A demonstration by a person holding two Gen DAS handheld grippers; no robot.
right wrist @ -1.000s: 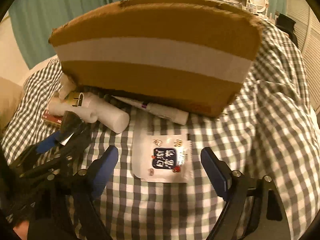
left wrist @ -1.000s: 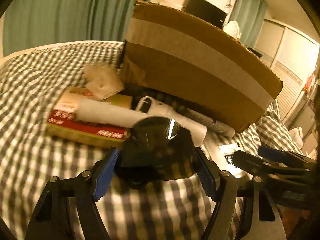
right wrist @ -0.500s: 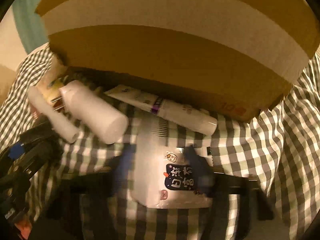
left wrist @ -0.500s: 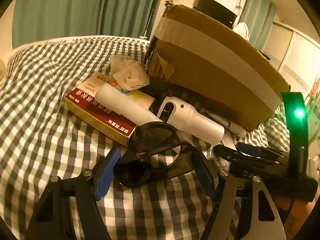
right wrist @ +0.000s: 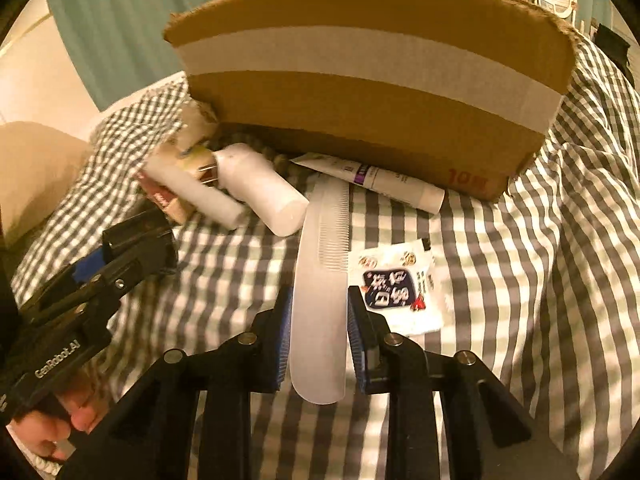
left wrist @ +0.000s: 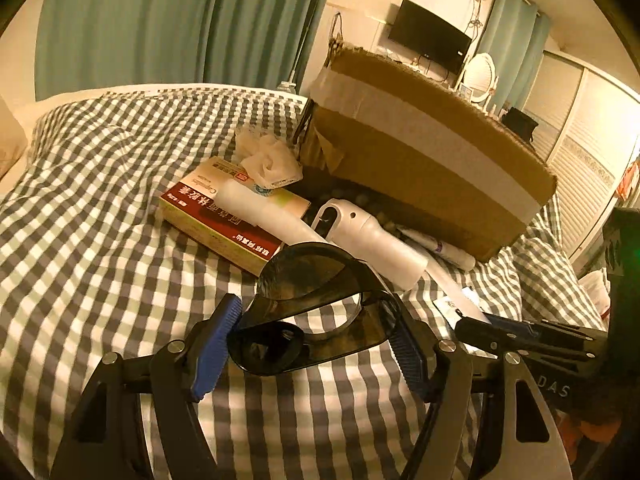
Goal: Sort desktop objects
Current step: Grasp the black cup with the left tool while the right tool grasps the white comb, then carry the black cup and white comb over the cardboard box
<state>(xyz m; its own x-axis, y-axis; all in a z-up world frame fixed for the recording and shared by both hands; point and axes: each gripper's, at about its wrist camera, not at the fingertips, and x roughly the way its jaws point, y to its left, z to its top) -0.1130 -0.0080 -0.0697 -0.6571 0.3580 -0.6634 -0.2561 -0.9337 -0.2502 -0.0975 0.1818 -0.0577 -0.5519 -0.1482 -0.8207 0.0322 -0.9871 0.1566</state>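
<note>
My left gripper [left wrist: 316, 348] is shut on dark sunglasses [left wrist: 316, 304], one blue pad on each side, just above the checked bedspread [left wrist: 100, 240]. My right gripper [right wrist: 320, 336] has its jaws closing on the handle of a white comb [right wrist: 320, 280], and both pads touch its edges. The comb's teeth point toward a brown cardboard box [right wrist: 360, 92] with a white tape band. Just right of the comb lies a white snack packet [right wrist: 396, 284]. In the left wrist view the right gripper [left wrist: 472, 328] shows at the right edge.
In front of the box [left wrist: 420, 168] lie a red-and-cream carton [left wrist: 216, 216], a crumpled tissue [left wrist: 268, 160], a white roll [left wrist: 260, 208], a white handled bottle [left wrist: 372, 240] and a purple-banded tube [right wrist: 380, 178]. Open bedspread lies to the left.
The right gripper went from wide open over the packet to closed on the comb, which now sits left of the packet. The left gripper moved back from the box, keeping the sunglasses.
</note>
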